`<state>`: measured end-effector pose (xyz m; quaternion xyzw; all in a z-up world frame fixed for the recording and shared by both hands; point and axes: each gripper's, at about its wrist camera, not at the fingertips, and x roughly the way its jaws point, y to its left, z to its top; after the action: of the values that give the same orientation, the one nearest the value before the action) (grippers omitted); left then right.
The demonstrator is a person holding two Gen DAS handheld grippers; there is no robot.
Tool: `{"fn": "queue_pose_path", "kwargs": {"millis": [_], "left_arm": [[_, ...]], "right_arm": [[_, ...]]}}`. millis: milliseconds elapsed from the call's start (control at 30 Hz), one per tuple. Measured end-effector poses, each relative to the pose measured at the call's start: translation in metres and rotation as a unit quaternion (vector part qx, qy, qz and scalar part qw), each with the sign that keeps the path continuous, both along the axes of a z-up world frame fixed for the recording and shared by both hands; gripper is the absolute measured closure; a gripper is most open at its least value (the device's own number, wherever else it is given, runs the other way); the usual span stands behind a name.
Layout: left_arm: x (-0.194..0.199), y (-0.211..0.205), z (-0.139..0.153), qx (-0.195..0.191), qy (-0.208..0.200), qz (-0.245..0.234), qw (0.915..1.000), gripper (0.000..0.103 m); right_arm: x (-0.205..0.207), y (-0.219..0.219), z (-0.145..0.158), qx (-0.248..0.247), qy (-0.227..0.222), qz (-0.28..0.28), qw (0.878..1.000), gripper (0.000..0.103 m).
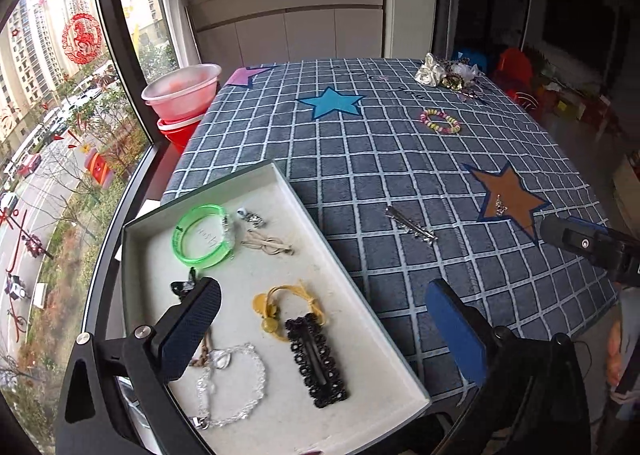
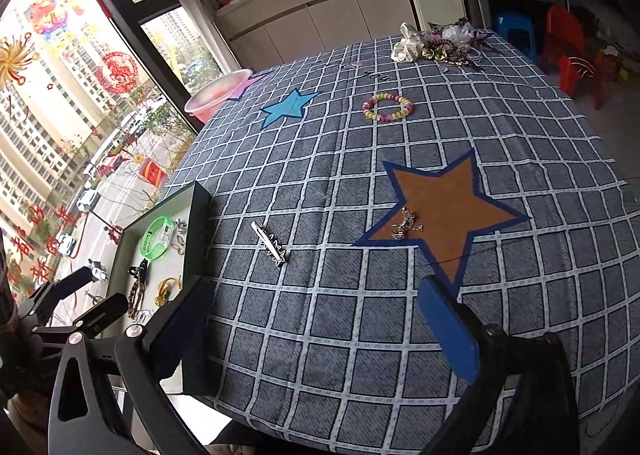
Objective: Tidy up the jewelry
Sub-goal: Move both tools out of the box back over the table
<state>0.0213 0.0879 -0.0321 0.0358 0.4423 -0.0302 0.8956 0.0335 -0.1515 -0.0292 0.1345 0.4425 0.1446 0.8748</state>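
Note:
A white tray (image 1: 344, 275) at the table's left front holds a green bangle (image 1: 202, 235), a yellow hair tie (image 1: 276, 309), a black lace clip (image 1: 316, 361), a clear bead bracelet (image 1: 236, 387) and small pieces. My left gripper (image 1: 324, 307) is open and empty above the tray. My right gripper (image 2: 320, 307) is open and empty over the cloth. A silver hair clip (image 2: 270, 243) lies ahead of it to the left. A small silver chain (image 2: 406, 225) lies on the brown star. A pastel bead bracelet (image 2: 387, 107) lies further back.
A pile of flowers and hair ornaments (image 2: 436, 41) sits at the far right corner of the checked tablecloth (image 2: 320, 175). Pink and red basins (image 1: 182, 99) stand off the far left corner by the window. The tray shows in the right wrist view (image 2: 196, 223).

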Motion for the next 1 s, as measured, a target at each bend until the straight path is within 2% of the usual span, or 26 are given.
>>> {"fn": "queue_pose_path", "kwargs": {"millis": [167,533,833,1000], "left_arm": [[0.022,-0.034,-0.006,-0.027,0.027,-0.015,0.9991,0.000],[0.047,-0.088,-0.020,-0.031,0.056,-0.034,0.9974,0.000],[0.076,-0.096,-0.046,-0.043,0.089,-0.003,0.9951,0.000],[0.090,-0.096,-0.063,-0.030,0.106,0.023,0.9936,0.000]], "right_arm": [[0.004,-0.017,-0.007,-0.027,0.022,-0.001,0.999,0.000],[0.024,-0.074,-0.022,-0.036,0.053,-0.058,0.996,0.000],[0.073,-0.083,-0.030,-0.071,0.064,-0.056,0.994,0.000],[0.113,-0.083,-0.030,-0.081,0.066,-0.054,0.993,0.000]]}}
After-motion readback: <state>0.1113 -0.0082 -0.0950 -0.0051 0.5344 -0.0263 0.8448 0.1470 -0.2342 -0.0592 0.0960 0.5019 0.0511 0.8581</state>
